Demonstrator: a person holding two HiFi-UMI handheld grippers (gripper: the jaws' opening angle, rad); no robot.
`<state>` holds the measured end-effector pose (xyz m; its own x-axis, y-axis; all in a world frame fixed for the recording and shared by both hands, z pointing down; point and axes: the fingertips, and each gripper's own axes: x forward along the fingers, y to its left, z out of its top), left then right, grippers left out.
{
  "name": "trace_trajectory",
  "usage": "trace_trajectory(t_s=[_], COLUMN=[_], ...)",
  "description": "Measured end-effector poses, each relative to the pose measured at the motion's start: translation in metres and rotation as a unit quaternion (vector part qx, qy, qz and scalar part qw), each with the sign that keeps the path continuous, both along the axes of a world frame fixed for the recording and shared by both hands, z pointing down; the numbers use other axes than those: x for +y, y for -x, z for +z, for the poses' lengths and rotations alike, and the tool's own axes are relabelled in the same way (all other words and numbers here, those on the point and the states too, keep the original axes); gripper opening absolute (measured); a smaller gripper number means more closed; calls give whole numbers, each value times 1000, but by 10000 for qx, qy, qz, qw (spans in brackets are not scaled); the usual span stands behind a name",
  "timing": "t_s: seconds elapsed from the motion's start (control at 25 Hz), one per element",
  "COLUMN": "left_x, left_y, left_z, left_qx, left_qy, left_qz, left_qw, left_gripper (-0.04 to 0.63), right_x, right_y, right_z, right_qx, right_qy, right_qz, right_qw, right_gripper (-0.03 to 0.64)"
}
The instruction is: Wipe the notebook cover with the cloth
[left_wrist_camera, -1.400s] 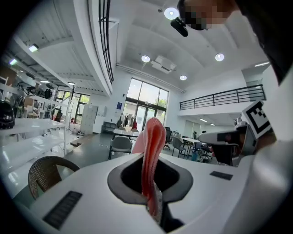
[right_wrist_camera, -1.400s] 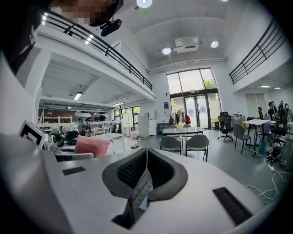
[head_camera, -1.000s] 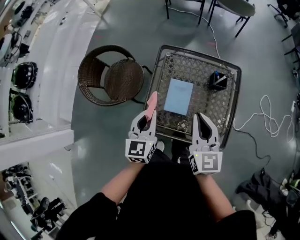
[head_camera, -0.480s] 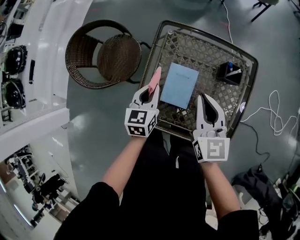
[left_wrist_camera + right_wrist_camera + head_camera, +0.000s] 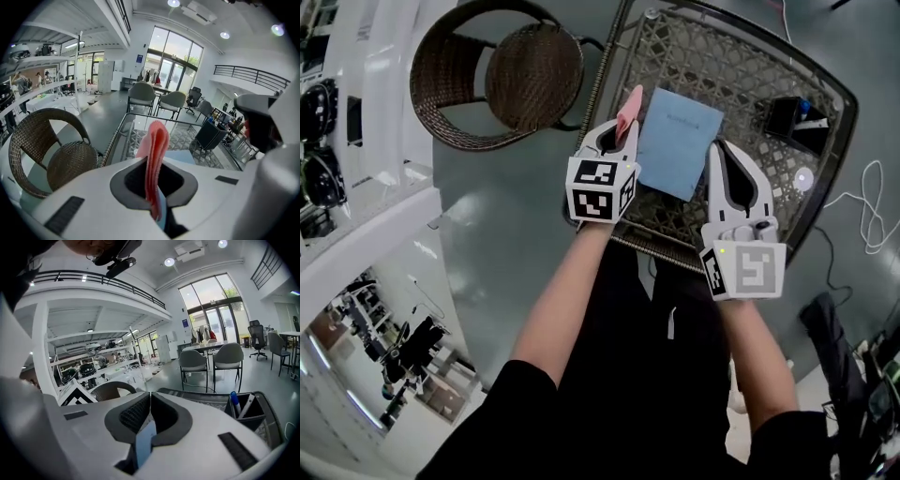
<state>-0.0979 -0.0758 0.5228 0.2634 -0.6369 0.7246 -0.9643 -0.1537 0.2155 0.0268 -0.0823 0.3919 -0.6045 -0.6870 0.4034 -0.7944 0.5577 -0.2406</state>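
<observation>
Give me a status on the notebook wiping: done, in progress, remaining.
Done: the pink cloth is clamped in the left gripper, sticking up past its jaws. In hand: both grippers hover at the wire table's near edge, flanking the blue notebook; the right gripper is shut and empty. Left: the cloth is beside the cover, not on it, so all the wiping.

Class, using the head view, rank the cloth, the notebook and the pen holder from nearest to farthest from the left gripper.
1. Cloth, clamped in the left gripper.
2. Notebook, just to its right.
3. Pen holder, far right.
</observation>
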Motion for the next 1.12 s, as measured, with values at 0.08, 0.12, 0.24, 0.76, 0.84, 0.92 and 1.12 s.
trace_trajectory(t_s=[0.08,0.12,0.24,0.76,0.84,0.92,1.12], left_x=[-6,-8,-15,-32,-33,-32,-31], left_y=[-2,-3,-8,-29,-33,-38,-42], left_z=[14,21,32,61,65,70,77], left_qx=[-88,-122,-107,-120,-122,-117,-137], left_qy=[202,275,346,467,511,601,754], left_qz=[-30,-52,-142,95,134,196,312], left_qw=[9998,9995,9992,9988,9985,9979,9966], left_gripper=[17,17,17,17,17,17,17], right_x=[-5,-7,-12,-19,-19,-19,-17], right_y=[2,2,1,-17,-18,-20,-25], right_z=[8,12,19,45,50,53,62], right_qx=[13,6,14,36,40,46,25], right_qy=[-7,3,45,150,184,208,240], right_qz=[-89,-107,-124,-21,-39,-38,-31], right_qw=[10000,9999,9999,9999,9998,9998,9997], right_gripper=[32,32,32,32,32,32,32])
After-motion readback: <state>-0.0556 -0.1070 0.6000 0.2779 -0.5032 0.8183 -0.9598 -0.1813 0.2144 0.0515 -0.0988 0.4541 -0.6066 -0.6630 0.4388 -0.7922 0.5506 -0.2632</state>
